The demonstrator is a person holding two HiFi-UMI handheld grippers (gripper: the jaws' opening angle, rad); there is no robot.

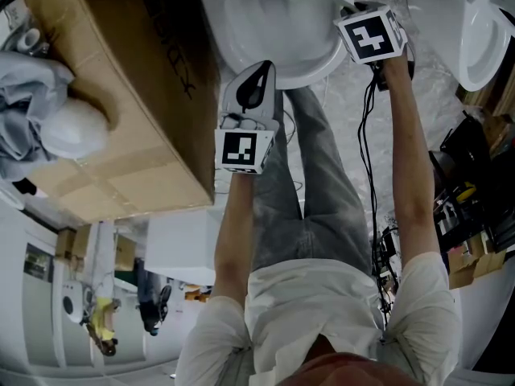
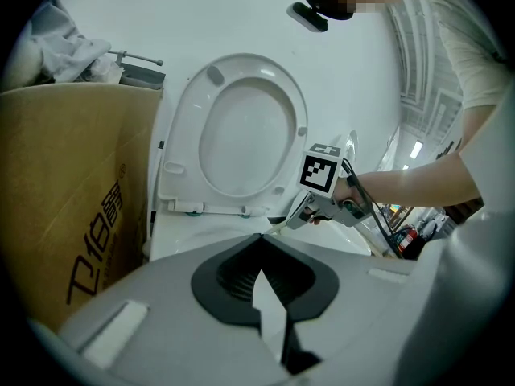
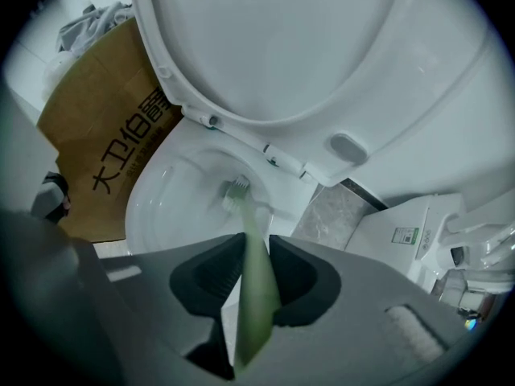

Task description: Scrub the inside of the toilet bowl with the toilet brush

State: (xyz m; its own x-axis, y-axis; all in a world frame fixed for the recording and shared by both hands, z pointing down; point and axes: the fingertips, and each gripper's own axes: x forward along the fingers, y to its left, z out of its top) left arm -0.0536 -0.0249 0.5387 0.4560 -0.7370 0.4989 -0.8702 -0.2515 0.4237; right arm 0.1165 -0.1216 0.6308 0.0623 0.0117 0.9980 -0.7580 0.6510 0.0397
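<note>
The white toilet bowl stands open, its seat and lid raised. My right gripper is shut on the pale green handle of the toilet brush. The brush's bristle head lies inside the bowl, against its back wall below the hinge. In the head view the right gripper hangs over the bowl's right rim. My left gripper is shut with nothing in it. It hovers in front of the bowl, pointing at the rim, and looks across at the right gripper.
A large cardboard box stands right beside the toilet on the left, with cloths and a white helmet on top. A second white fixture and cluttered shelves are on the right. Cables trail from the right gripper.
</note>
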